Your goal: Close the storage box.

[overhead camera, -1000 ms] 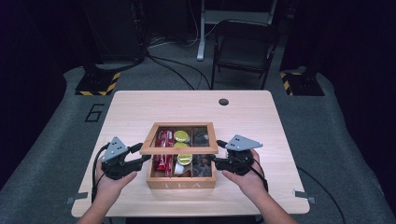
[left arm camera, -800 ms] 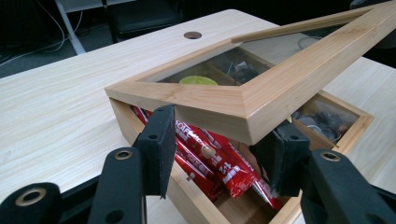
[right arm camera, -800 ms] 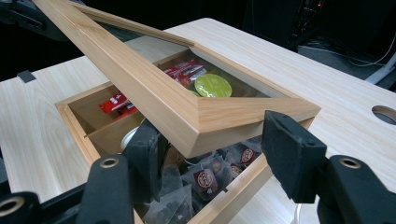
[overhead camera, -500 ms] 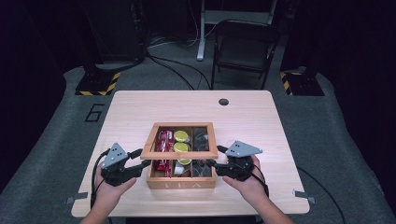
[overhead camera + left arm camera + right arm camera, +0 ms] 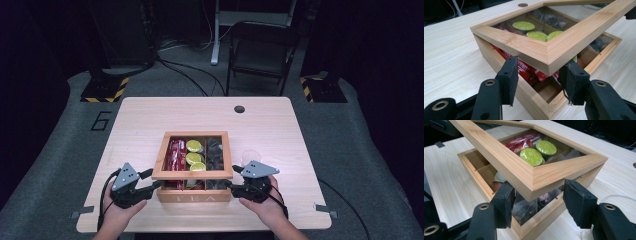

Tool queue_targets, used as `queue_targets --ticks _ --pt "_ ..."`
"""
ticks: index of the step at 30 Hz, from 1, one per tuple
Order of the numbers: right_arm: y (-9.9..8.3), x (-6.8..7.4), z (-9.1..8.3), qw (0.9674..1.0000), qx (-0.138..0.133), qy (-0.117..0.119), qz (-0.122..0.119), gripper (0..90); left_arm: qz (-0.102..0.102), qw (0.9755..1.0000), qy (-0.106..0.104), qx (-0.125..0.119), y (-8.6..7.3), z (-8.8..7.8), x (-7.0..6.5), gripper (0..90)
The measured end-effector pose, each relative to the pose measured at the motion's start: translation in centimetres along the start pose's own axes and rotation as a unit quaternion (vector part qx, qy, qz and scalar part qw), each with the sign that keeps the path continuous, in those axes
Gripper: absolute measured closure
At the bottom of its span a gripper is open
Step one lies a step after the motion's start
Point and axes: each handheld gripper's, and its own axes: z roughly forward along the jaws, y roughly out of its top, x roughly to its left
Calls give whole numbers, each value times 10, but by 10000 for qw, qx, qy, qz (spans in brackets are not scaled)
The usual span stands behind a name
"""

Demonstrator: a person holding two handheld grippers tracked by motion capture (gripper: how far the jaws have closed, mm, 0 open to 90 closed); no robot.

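A wooden tea box sits near the front edge of the table, and its glass-paned lid hangs raised above the box, front edge up. The left gripper clasps the lid's front-left corner and the right gripper its front-right corner — in the two gripper views, each pair of jaws brackets a mitred corner of the frame. The frame looks stiff and light, but the pane is likely fragile, so the bare wooden corners are the sensible hold, gripped evenly to keep the lid level. Through the pane show three green-topped capsules, a bundle of red sachets left of them and dark wrapped bags to their right.
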Motion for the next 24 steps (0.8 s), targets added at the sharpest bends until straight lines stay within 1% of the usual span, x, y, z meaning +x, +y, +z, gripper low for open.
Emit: queue_targets --ticks 1,2,3,4,5,6,7,8,11,12,14,16,17,19,22,24 --pt "-1 0 0 10000 6 16 -34 427 4 10000 -4 5 -1 0 0 502" --pt "-2 0 1 10000 16 3 -9 427 17 10000 -21 26 -2 0 0 502" --pt "-4 1 1 10000 19 8 36 428 -8 10000 -26 26 -3 1 0 502" --pt "-5 1 2 10000 14 24 6 428 -27 10000 -35 7 -5 1 0 502" --pt "-6 1 1 10000 34 40 34 429 -36 10000 -31 -4 -6 2 0 502" --pt "-7 1 2 10000 24 42 24 429 -83 9999 -77 -6 -7 2 0 502" --pt "-8 2 2 10000 27 28 84 430 -100 9999 -80 -18 -8 2 0 502" --pt "-8 2 3 10000 23 45 74 430 -128 9999 -104 -19 -10 3 0 502" --pt "-12 1 3 9999 46 92 126 430 -101 9999 -103 10 -12 4 0 501" --pt "-13 1 4 9999 34 91 136 430 -46 10000 -65 5 -14 5 -1 502" --pt "-16 2 5 9997 84 104 189 432 -90 9998 -136 75 -16 5 0 503" --pt "-18 1 7 9997 105 167 163 433 -121 9997 -174 77 -18 6 0 505" --pt "-19 1 7 9996 124 166 210 441 -98 9997 -182 104 -18 7 1 504" --pt "-21 0 9 9992 149 263 270 454 -83 9997 -202 131 -19 7 1 504" --pt "-21 1 10 9992 200 246 251 454 -106 9995 -242 156 -20 8 1 505" --pt "-22 0 10 9991 213 315 205 454 -101 9995 -256 177 -21 8 1 504"
